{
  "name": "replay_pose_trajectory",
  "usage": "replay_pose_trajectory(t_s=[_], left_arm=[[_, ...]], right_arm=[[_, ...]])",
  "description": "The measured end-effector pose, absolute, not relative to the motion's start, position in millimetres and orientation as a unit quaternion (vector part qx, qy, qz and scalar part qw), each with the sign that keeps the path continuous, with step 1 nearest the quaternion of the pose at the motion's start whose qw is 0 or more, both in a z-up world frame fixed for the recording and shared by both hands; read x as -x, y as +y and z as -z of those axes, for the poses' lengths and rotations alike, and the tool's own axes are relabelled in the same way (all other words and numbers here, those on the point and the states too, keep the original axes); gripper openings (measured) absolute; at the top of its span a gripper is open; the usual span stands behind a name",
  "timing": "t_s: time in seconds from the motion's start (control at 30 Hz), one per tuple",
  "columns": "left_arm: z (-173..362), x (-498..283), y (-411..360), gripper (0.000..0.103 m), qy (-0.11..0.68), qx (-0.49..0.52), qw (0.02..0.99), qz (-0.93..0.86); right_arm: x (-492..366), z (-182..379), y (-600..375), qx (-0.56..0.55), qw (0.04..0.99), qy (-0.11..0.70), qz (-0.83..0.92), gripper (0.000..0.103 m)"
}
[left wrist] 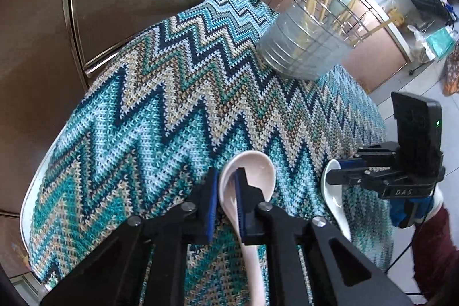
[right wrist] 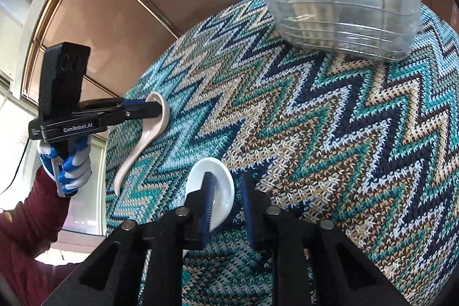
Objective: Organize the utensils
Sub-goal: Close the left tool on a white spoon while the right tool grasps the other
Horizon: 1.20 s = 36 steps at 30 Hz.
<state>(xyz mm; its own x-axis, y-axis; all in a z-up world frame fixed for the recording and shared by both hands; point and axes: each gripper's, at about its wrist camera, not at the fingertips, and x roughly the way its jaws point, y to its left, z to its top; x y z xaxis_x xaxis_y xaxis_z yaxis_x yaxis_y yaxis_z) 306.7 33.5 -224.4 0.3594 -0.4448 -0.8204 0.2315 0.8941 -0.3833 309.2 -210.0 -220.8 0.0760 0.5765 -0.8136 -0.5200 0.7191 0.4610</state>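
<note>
With the left gripper point(left wrist: 226, 191) pinching the pinkish ceramic soup spoon point(left wrist: 246, 177) and the right gripper point(right wrist: 226, 205) straddling the white ceramic spoon point(right wrist: 212, 179) unclosed, grip firmly before lifting toward the wire utensil basket point(left wrist: 304, 48).

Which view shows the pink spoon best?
The right wrist view: the pink spoon appears whole from the side, bowl to handle tip, on the zigzag cloth. The left wrist view shows its bowl close up, but the jaws cover part and the handle runs beneath them.

Bright daylight enters from the window point(right wrist: 17, 111), frames sharp centrally, with strong fisheye bending and dark corners.
</note>
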Motion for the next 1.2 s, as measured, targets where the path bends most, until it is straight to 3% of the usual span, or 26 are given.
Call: replay_pose_trajectory(t_s=[0.37,1.2], left_arm=[[213.9,-286.2,24.6,0.006,0.477,0.069,0.863,0.152],[154.3,-245.8,8.8,0.006,0.412,0.102,0.894,0.144]], right_arm=[[-308.1,213.0,-180.0,0.037,0.750,0.568,-0.337,0.006],[-243.7,148.3,-232.7,0.008,0.833,0.492,-0.253,0.006]])
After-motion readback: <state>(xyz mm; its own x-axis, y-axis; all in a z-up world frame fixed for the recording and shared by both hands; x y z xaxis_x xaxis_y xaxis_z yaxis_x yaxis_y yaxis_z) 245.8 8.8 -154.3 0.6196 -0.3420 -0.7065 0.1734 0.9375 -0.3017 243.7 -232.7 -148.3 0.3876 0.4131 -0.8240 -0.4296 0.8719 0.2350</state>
